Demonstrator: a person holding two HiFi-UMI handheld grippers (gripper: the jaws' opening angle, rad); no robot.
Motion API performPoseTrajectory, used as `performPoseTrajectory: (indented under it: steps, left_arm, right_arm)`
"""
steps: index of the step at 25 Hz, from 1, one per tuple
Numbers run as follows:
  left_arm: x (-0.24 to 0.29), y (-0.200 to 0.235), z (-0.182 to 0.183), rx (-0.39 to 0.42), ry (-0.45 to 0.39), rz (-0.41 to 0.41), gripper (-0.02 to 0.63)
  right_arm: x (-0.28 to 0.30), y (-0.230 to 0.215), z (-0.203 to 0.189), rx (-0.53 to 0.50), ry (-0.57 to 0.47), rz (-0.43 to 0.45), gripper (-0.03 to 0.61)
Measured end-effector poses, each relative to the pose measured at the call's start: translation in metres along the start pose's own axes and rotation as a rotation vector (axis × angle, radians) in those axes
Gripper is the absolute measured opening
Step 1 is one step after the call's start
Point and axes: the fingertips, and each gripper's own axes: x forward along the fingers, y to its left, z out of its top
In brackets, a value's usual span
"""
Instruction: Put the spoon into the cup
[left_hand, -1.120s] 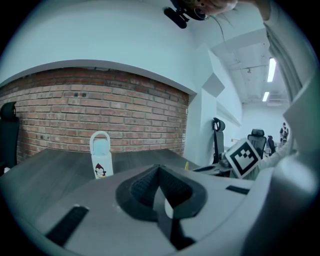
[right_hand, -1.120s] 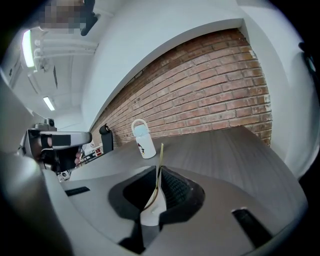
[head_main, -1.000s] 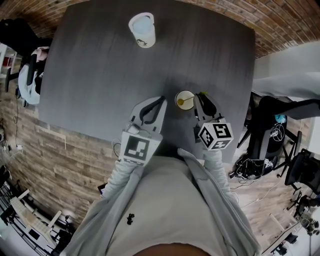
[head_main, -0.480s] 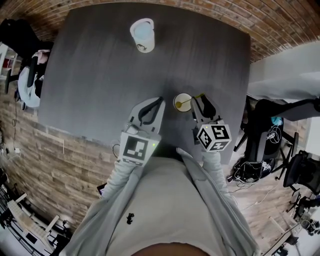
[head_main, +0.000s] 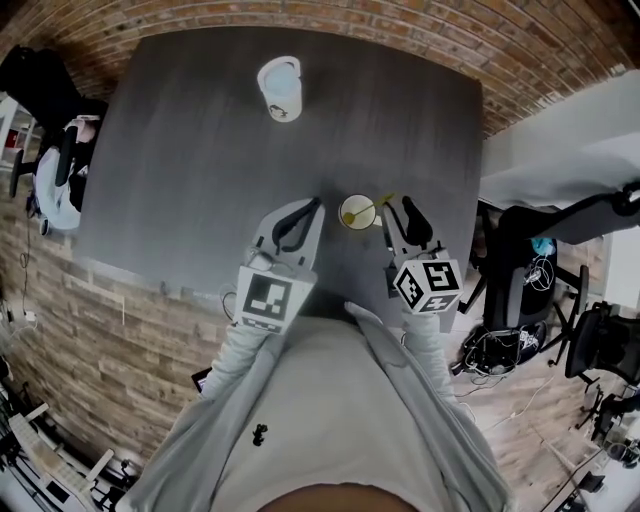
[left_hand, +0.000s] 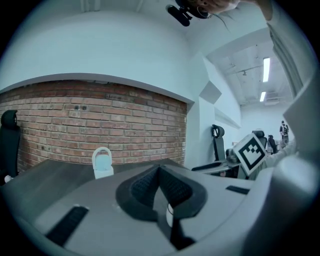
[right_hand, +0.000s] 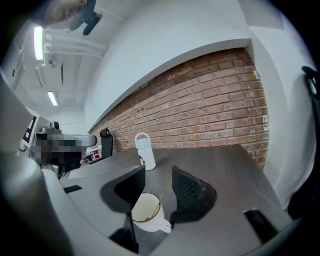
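Note:
A small white cup (head_main: 356, 212) stands near the table's front edge, between my two grippers. The thin gold spoon (head_main: 372, 207) sits in it, handle leaning out to the right. In the right gripper view the cup (right_hand: 147, 214) lies just below the jaws and the spoon handle (right_hand: 163, 191) rises between them, touched by neither pad. My right gripper (head_main: 398, 208) (right_hand: 159, 172) is opening its jaws and holds nothing. My left gripper (head_main: 317, 203) (left_hand: 159, 171) hovers left of the cup, shut and empty.
A white bottle with a loop handle (head_main: 281, 88) (right_hand: 144, 150) (left_hand: 102, 162) stands at the far side of the dark table (head_main: 200, 150). Beyond the table's right edge are black office chairs (head_main: 530, 270). A brick wall (right_hand: 210, 105) runs behind the table.
The right gripper's jaws have spread apart and come off the spoon handle, and the gripper has lifted a little. The spoon stays in the cup. The left gripper stays shut.

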Motion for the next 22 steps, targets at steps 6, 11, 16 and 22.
performPoseTrajectory:
  steps: [6,11,16,22]
  left_arm:
    - [-0.003,-0.001,0.012,0.014,-0.016,-0.008,0.020]
    - [-0.002,0.001,0.022,0.032,-0.033,-0.013,0.020]
    - [-0.003,0.003,0.031,0.021,-0.039,-0.005,0.020]
    - [-0.003,0.006,0.042,0.039,-0.062,-0.018,0.020]
  right_arm:
    - [-0.018,0.006,0.032,-0.034,-0.073,-0.004,0.160]
    - [-0.027,0.009,0.055,-0.049,-0.127,-0.002,0.160]
    - [-0.037,0.014,0.075,-0.060,-0.164,0.011,0.159]
    - [-0.050,0.024,0.102,-0.126,-0.213,0.017,0.158]
